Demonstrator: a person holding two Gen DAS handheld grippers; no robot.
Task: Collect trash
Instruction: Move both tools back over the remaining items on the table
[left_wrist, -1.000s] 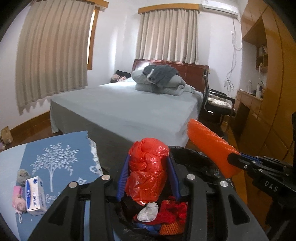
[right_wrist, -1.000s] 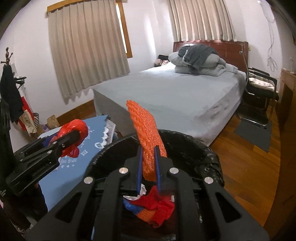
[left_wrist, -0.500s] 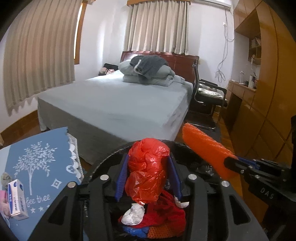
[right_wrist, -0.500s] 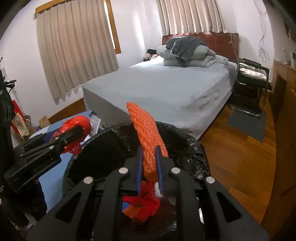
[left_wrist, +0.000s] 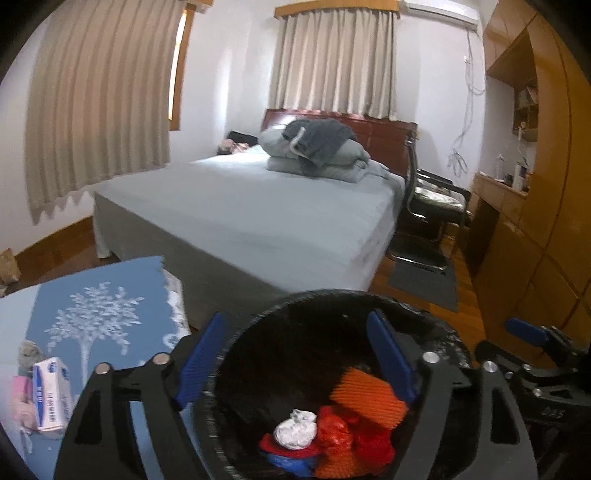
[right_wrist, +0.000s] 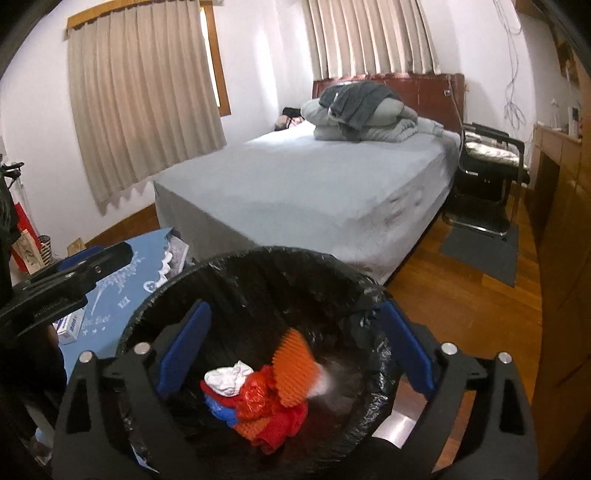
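Red bag (left_wrist: 334, 434) and orange net (right_wrist: 295, 363) dropped into bin (right_wrist: 258, 266); both claws opening, empty, above them.

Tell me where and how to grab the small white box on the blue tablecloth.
Take the white box across its two broad printed faces, coming from above with the left gripper, whose jaws are opening and empty. It stands leaning on a narrow edge, so those faces probably fit the pads best.

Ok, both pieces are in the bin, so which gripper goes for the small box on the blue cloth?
Left. The left gripper, jaws opening and empty, sits beside the blue cloth where the box lies. The right gripper is across the bin.
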